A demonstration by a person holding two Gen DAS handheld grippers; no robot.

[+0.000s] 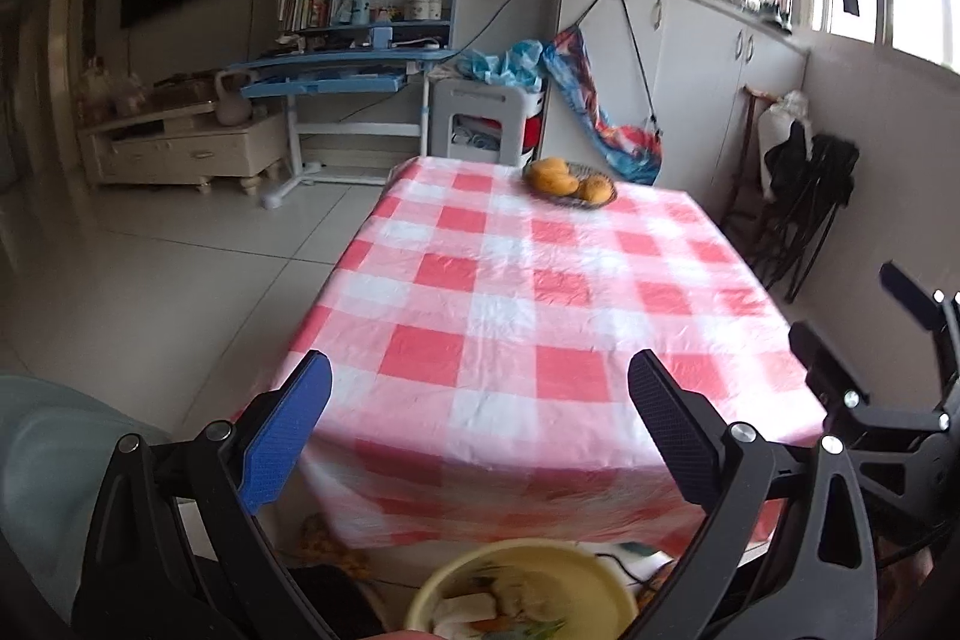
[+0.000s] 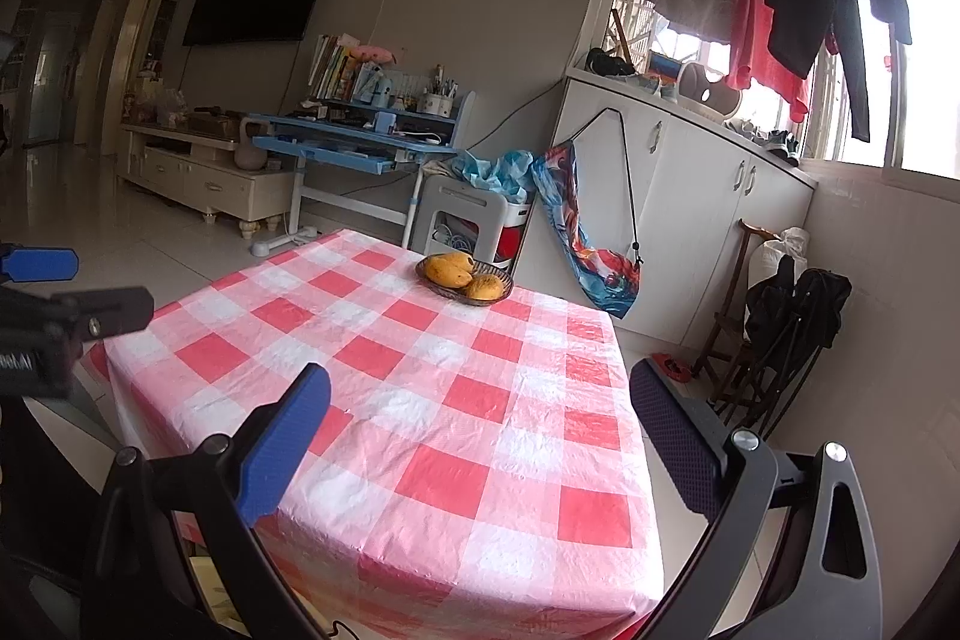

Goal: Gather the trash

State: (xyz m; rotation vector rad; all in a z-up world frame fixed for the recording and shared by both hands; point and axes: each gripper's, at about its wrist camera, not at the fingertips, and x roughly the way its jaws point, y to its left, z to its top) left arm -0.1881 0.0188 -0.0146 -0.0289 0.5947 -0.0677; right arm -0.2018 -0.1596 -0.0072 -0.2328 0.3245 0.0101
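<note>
A yellow bin [image 1: 522, 589] with scraps of trash inside stands on the floor below the near table edge, low in the left wrist view. My left gripper [image 1: 480, 412] is open and empty, held above the bin and the near end of the table [image 1: 540, 280] with its red and white check cloth. My right gripper [image 2: 480, 424] is open and empty over the same table [image 2: 420, 400]. It also shows at the right edge of the left wrist view [image 1: 852, 328]. The left gripper shows at the left edge of the right wrist view [image 2: 72, 292].
A dish of mangoes [image 1: 570, 181] sits at the table's far end; it also shows in the right wrist view [image 2: 465, 277]. Behind stand a blue desk [image 1: 348, 64], a white stool [image 1: 486, 118], white cabinets [image 1: 690, 58] and folded chairs [image 2: 780, 328]. A pale green seat [image 1: 54, 460] is at my left.
</note>
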